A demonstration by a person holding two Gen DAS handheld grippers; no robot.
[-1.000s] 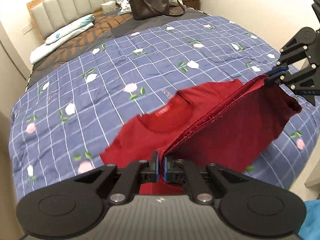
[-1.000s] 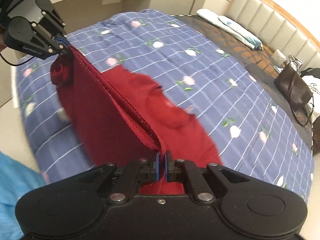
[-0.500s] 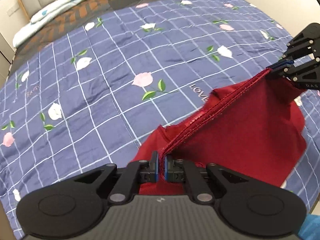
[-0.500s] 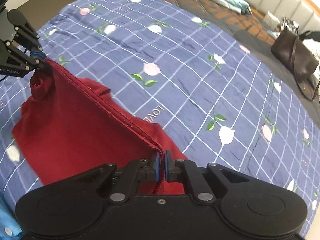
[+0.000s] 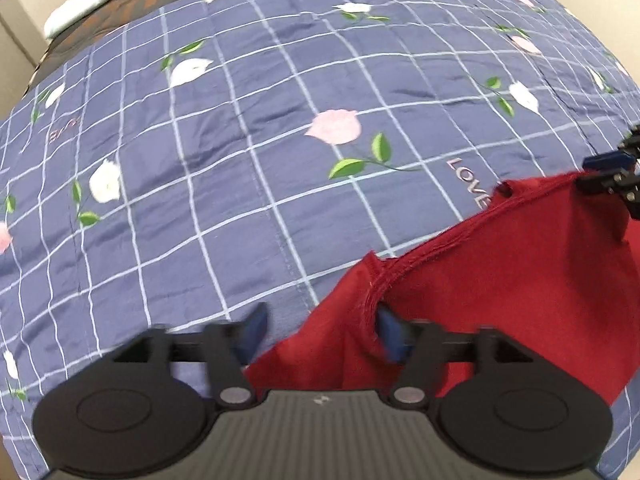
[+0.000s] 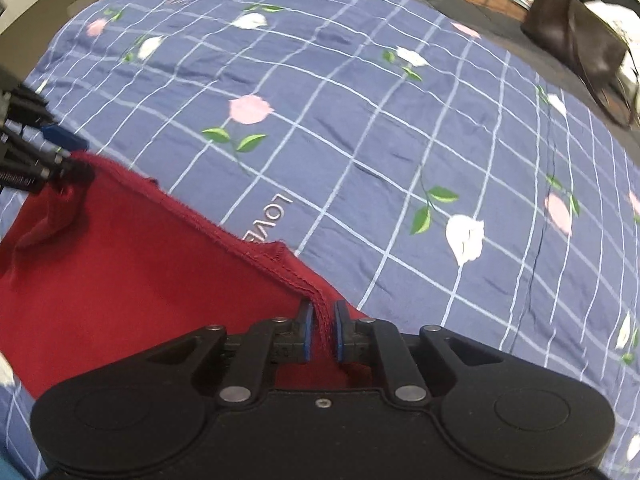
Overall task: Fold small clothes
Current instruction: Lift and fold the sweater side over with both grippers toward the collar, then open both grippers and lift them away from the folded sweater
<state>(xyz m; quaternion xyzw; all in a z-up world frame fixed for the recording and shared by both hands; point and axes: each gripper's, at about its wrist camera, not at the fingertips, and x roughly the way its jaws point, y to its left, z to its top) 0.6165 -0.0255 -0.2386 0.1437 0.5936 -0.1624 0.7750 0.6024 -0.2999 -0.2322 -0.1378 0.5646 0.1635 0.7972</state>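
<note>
The left gripper (image 5: 320, 328) gapes wide, the red garment's (image 5: 500, 280) hem lying slack between its fingers. The right gripper (image 6: 321, 330) stands slightly parted around the same hem. The garment lies folded on the floral quilt (image 6: 360, 128).

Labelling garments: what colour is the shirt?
Dark red shirt, plain; clearest in the right wrist view.

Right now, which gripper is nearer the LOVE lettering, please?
Right: the right gripper sits just short of the LOVE lettering; the left gripper is farther, along the red shirt.
</note>
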